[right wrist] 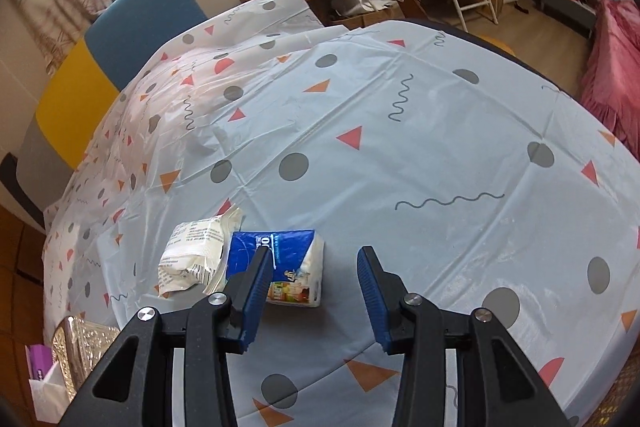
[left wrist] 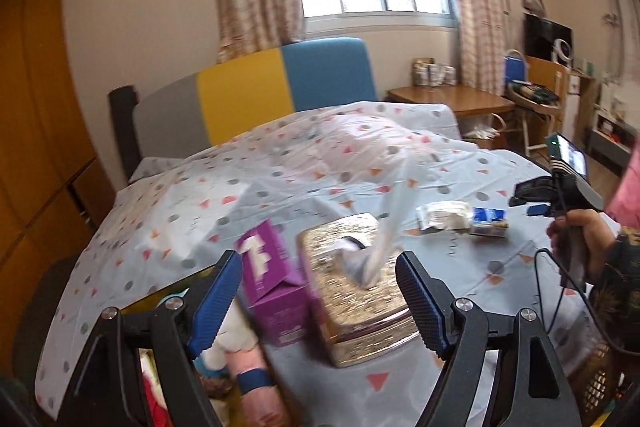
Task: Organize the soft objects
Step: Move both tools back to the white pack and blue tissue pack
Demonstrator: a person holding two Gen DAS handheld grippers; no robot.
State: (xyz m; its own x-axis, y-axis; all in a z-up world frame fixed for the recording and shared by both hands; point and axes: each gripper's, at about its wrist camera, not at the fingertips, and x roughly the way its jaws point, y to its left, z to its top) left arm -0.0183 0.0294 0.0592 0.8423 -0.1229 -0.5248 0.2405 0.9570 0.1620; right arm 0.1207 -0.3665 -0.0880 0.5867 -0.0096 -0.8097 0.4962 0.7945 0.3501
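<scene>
A gold tissue box with a tissue sticking up from its slot stands on the patterned table, with a purple tissue box touching its left side. My left gripper is open and empty, its jaws standing around both boxes. A blue tissue pack and a white wrapped pack lie side by side. My right gripper is open and empty just above the blue pack, which lies under its left finger. The right gripper also shows in the left wrist view.
The tablecloth with dots and triangles covers the round table. A doll and soft items lie in a bin at the table's near left edge. Chairs with grey, yellow and blue backs stand behind. A pink blanket is at right.
</scene>
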